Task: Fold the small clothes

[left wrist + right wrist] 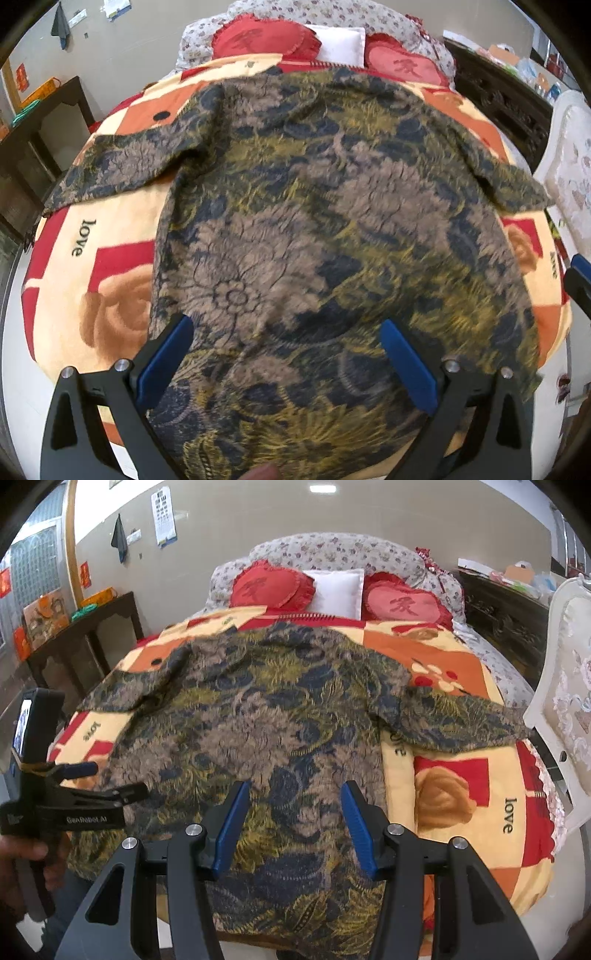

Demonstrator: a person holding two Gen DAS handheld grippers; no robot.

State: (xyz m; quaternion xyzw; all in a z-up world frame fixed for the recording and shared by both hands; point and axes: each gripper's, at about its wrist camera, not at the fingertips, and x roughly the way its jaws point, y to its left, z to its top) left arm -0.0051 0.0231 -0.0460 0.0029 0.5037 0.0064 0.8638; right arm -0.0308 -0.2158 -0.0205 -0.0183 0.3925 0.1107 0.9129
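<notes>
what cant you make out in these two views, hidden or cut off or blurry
- Shirt near hem: left wrist view, cut off by the bottom edge and blurred.
- Shirt's underside: both views, face-down on the blanket.
- Wall poster print: right wrist view, too small.
- Blanket middle: both views, covered by the shirt.

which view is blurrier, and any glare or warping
Left wrist view: the shirt is smeared with blur and the blanket bulges round from fisheye. Right wrist view: sharper, a ceiling light glows with slight glare, and the chair bends at the edge.
</notes>
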